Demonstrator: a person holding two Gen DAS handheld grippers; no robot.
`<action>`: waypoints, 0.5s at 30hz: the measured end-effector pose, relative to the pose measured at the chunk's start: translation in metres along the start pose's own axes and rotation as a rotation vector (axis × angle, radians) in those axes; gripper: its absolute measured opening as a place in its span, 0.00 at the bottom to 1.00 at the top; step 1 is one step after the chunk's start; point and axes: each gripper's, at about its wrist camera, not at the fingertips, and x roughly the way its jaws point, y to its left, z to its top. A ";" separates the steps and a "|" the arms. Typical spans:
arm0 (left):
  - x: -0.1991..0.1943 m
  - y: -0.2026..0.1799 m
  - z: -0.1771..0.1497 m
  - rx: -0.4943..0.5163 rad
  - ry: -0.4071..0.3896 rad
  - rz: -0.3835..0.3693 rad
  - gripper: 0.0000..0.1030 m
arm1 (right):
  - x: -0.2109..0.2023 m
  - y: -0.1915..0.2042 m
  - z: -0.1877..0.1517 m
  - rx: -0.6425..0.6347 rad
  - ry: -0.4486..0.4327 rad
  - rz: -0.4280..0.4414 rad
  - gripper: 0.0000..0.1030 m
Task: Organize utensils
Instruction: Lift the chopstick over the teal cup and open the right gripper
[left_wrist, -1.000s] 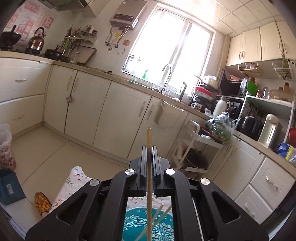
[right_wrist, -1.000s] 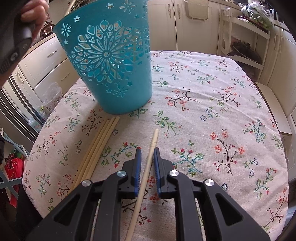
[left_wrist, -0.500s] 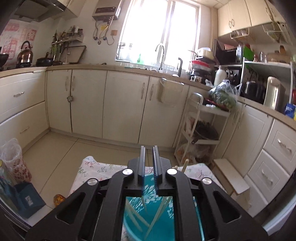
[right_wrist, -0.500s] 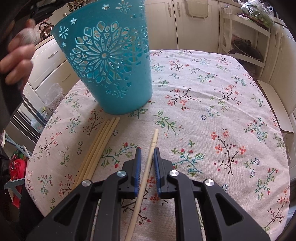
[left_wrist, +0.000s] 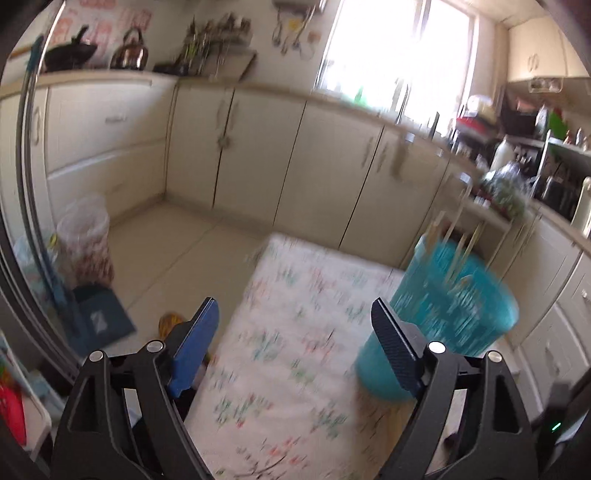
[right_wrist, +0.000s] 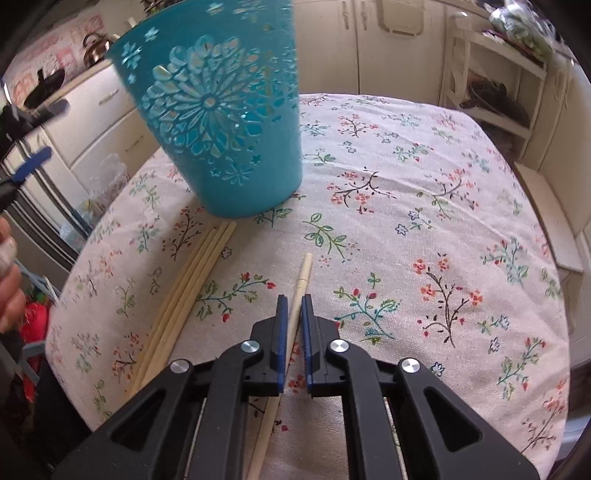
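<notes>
Between the spread fingers of the left gripper, which hold nothing, lies only floral cloth; ahead of its right finger the teal holder carries several upright chopsticks. A hasty pass could knock it. Left of the right gripper lies a loose bundle; its narrow fingers straddle a single chopstick, which may pivot or slip.

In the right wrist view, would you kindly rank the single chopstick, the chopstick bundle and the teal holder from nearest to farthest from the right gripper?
1. Single chopstick, between the right gripper's fingers.
2. Chopstick bundle, on its left.
3. Teal holder, ahead-left, behind the bundle.
</notes>
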 end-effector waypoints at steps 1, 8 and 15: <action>0.007 0.001 -0.008 0.005 0.026 0.012 0.78 | 0.000 0.006 -0.001 -0.032 -0.005 -0.027 0.08; 0.045 -0.001 -0.039 0.037 0.165 0.033 0.84 | -0.022 -0.022 0.002 0.113 -0.046 0.060 0.06; 0.053 -0.002 -0.038 0.037 0.194 0.039 0.88 | -0.100 -0.038 0.037 0.267 -0.308 0.305 0.06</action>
